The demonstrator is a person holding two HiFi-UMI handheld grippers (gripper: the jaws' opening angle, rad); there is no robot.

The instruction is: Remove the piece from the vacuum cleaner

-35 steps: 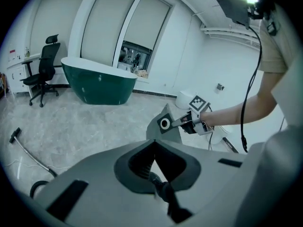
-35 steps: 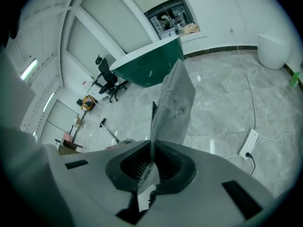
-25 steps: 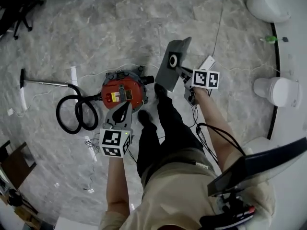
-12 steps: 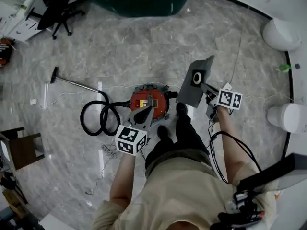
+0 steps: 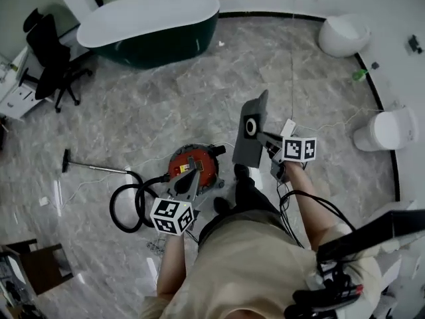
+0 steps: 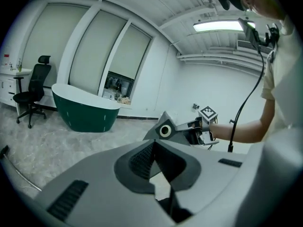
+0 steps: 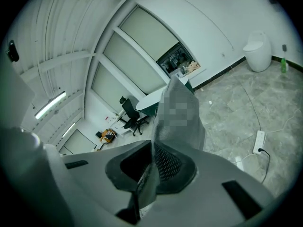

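Observation:
The red vacuum cleaner [image 5: 204, 161] stands on the marble floor, its black hose [image 5: 128, 203] coiled to its left. My left gripper [image 5: 194, 170] hangs above the cleaner's top, shut and holding nothing; its pads meet in the left gripper view [image 6: 154, 148]. My right gripper [image 5: 264, 137] is shut on a flat grey piece [image 5: 251, 133] with a round white-rimmed hole, held upright in the air to the right of the cleaner. The same piece [image 6: 163, 130] shows in the left gripper view. In the right gripper view the piece [image 7: 177, 126] rises from between the closed jaws [image 7: 152, 167].
A dark green bathtub [image 5: 149, 25] and a black office chair [image 5: 50, 58] stand at the far side. Two white toilets [image 5: 345, 32] [image 5: 385, 128], a green bottle [image 5: 359, 75] and a power strip [image 5: 288, 126] with its cord lie to the right. The wand [image 5: 93, 167] lies left.
The head view has swung up toward the bathtub. Both grippers keep their places relative to the vacuum cleaner; the right one still holds the grey piece.

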